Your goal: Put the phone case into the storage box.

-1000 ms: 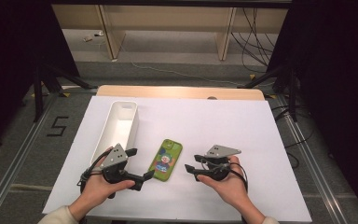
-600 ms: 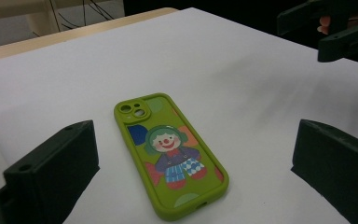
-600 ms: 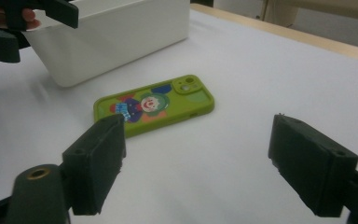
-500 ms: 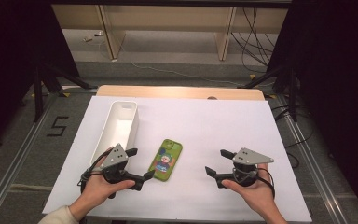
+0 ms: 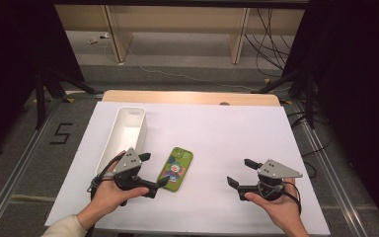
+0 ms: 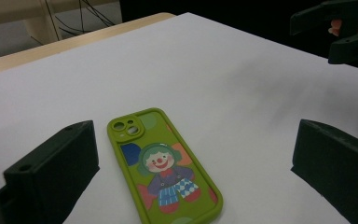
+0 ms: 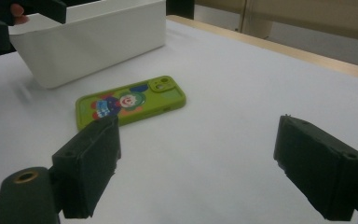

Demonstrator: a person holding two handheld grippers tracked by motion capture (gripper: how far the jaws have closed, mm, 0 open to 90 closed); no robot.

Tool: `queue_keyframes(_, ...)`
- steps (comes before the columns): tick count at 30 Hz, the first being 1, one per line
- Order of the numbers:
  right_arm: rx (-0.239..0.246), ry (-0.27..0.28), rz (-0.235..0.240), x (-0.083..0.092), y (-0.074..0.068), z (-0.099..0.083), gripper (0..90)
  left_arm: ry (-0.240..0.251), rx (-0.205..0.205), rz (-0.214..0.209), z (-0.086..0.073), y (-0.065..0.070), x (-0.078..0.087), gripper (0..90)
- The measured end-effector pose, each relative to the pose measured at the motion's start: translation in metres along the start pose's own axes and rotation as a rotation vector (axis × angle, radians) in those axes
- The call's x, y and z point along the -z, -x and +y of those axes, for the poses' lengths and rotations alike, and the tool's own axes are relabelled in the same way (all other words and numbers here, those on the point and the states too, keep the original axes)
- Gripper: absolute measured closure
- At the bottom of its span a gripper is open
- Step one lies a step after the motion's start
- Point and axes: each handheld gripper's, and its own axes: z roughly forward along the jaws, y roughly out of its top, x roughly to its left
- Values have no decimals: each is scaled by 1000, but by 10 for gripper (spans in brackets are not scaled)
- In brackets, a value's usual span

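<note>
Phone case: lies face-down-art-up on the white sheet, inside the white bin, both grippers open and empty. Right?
One thing is off: the phone case is not inside the white bin. It lies on the white sheet beside the bin, apart from it, as the high view shows. The rest holds: the left gripper and right gripper are both open and empty.

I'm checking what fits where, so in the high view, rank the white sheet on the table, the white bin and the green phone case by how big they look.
1. White sheet, by far the largest.
2. White bin, long and narrow.
3. Green phone case, the smallest, clearly shorter than the bin.
</note>
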Motion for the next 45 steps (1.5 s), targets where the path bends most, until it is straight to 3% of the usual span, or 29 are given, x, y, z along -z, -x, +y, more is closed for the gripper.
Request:
queue_keyframes(6, -2, 2, -6, 1, 0, -1, 155, -58, -2, 22, 9, -1, -18, 0)
queue_keyframes(23, -13, 7, -18, 3, 2, -3, 152, -118, 19, 71, 19, -6, -59, 0)
queue_keyframes(45, -7, 9, -16, 0, 6, -2, 153, -179, 49, 105, 20, -15, -84, 0)
